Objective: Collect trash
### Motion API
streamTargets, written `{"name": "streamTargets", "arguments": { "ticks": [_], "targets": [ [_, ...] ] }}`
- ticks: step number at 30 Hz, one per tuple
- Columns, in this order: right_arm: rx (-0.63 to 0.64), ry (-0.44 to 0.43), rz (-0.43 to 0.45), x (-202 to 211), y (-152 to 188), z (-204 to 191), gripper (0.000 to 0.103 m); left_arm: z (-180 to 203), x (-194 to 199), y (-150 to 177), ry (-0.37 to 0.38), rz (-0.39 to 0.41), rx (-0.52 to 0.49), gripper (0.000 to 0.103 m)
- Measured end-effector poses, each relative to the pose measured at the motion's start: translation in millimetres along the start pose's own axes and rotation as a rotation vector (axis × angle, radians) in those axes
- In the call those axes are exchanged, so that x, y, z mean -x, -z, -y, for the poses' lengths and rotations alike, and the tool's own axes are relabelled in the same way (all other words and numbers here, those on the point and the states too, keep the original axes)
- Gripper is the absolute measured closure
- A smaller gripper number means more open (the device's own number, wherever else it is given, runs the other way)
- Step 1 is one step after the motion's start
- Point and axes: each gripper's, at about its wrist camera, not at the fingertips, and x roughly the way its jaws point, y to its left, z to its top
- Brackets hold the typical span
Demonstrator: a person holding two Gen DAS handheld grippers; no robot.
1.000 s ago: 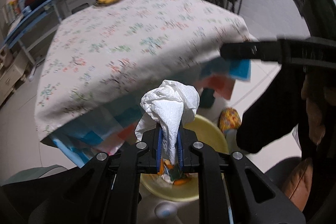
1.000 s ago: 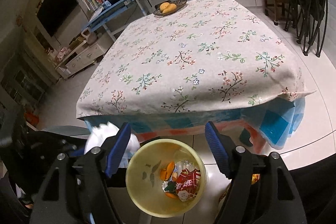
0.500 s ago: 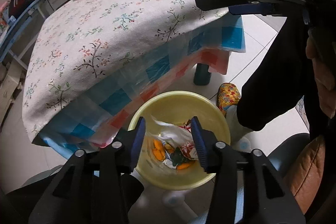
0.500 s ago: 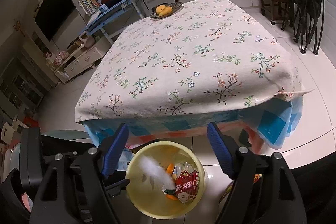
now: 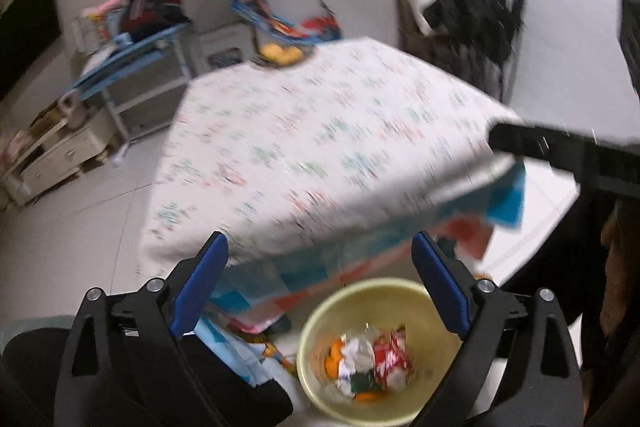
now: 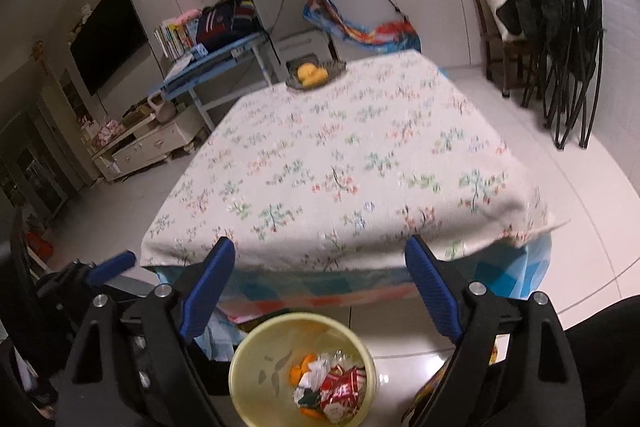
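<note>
Evidently the release step is complete on the left side. The left gripper has just been opening and now stands released, jaws spread wide with nothing between the blue pads. The white tissue lies inside the yellow bin, below and slightly ahead of the left jaws, resting among orange peel and a red wrapper.

The right gripper has also been widening and is released and empty. The bin rim sits beneath the gap between its jaws, the rubbish visible well down in the vessel.

Beyond both sets of jaws stands the table under a floral cloth. Its surface appears free of loose litter; only a dish of yellow fruit remains at the far edge, and that is judged not to be trash.

Recommendations for finishing well: keep both jaws spread until clear of the rim, so no pad snags paper back out. Lift away without brushing the hanging checked cloth, which drapes just beside the bin. The left view is blurred, so confirm from the sharper right view that nothing rests on the rim or the floor beside it.
</note>
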Motion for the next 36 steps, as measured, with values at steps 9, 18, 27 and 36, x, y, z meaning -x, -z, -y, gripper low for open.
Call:
{"name": "streamTargets", "arguments": {
  "ticks": [9, 18, 27, 36],
  "targets": [
    [0.131, 0.036, 0.202, 35.7, -15.0, -36.5, 0.011, -31.6, 54.0, -36.2, -0.092, 0.124, 0.131, 0.007],
    [0.209, 0.047, 0.252, 65.3, -18.6, -66.7, 0.010, -56.6, 89.8, -35.3, -0.153, 0.122, 0.188, 0.007],
    [0.153, 0.115, 0.262, 82.3, -9.4, -40.4, 0.007, -65.7, 83.4, -23.6, -0.149, 0.094, 0.247, 0.007],
    [0.200, 0.125, 0.251, 74.4, -5.0, -49.0, 0.007, -60.2, 80.5, -23.6, -0.181, 0.105, 0.225, 0.007]
  ]
}}
